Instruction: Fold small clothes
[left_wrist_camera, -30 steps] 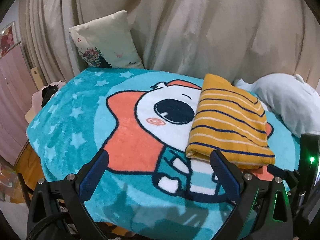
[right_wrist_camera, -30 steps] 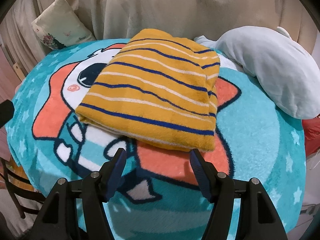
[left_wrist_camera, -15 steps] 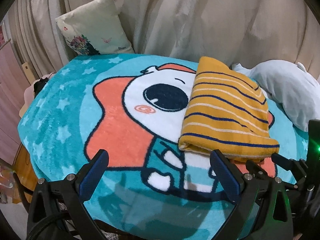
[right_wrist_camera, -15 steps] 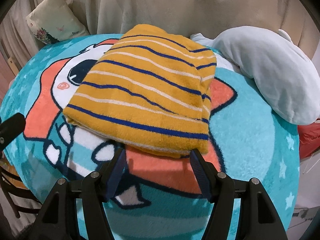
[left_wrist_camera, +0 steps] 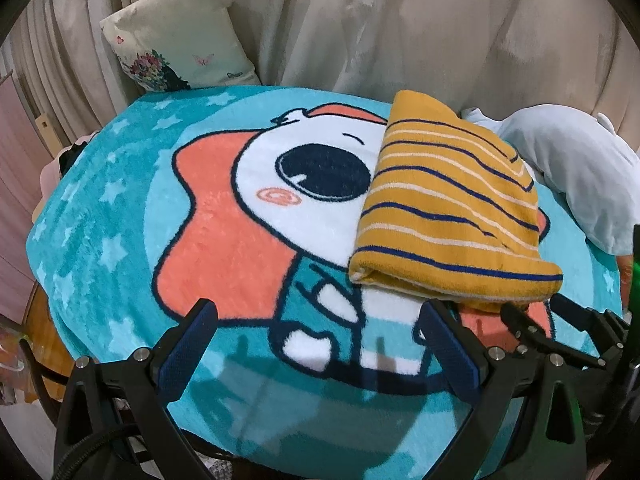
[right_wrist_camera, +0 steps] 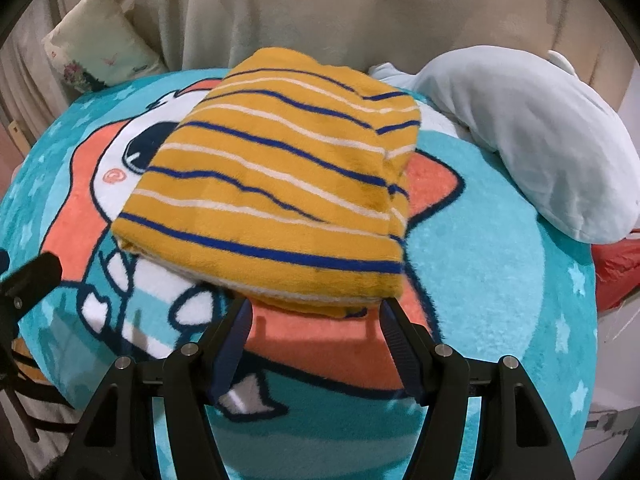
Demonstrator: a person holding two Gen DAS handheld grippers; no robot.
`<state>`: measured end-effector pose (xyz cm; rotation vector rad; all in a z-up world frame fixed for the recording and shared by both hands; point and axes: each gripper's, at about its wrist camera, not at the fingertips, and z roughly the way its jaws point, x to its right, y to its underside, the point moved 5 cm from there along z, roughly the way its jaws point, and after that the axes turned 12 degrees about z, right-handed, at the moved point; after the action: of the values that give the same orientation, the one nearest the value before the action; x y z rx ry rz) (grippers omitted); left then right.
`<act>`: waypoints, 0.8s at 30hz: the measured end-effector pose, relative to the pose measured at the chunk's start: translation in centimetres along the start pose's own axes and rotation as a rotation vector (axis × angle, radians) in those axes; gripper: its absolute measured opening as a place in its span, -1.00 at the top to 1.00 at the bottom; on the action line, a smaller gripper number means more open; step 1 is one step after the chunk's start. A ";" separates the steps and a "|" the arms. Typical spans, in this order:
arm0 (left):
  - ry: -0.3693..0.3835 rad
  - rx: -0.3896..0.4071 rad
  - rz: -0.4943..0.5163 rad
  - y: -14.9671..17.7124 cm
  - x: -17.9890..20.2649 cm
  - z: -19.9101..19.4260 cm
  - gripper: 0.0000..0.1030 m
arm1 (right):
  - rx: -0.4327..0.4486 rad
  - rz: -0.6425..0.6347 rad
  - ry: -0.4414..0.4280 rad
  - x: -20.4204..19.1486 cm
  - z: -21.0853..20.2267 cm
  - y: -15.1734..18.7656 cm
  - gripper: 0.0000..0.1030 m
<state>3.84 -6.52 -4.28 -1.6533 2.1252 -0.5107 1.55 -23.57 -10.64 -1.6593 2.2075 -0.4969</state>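
A folded mustard-yellow garment with navy and white stripes lies on a turquoise cartoon blanket. In the right wrist view the garment fills the middle. My left gripper is open and empty, just in front of the garment's near left corner. My right gripper is open and empty, its fingertips right at the garment's near folded edge. The right gripper also shows at the lower right of the left wrist view.
A pale blue plush lies at the back right beside the garment. A floral cushion leans on the beige curtain at the back left. Something red sits at the blanket's right edge.
Both grippers have moved forward towards the garment, which now looms larger and reaches the right gripper's fingertips. Both stay open.
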 end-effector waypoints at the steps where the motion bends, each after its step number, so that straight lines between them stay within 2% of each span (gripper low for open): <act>1: 0.002 -0.001 0.001 0.0 0.1 0.0 -0.96 | 0.007 0.010 0.002 0.2 -0.1 -0.1 -0.36; 24: 0.078 -0.080 0.032 2.3 2.8 0.7 -0.96 | 0.000 0.050 0.017 2.4 -0.8 1.8 -0.39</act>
<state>1.66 -8.69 -6.30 -1.6638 2.2517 -0.4939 -0.93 -25.32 -10.88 -1.6017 2.2551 -0.4995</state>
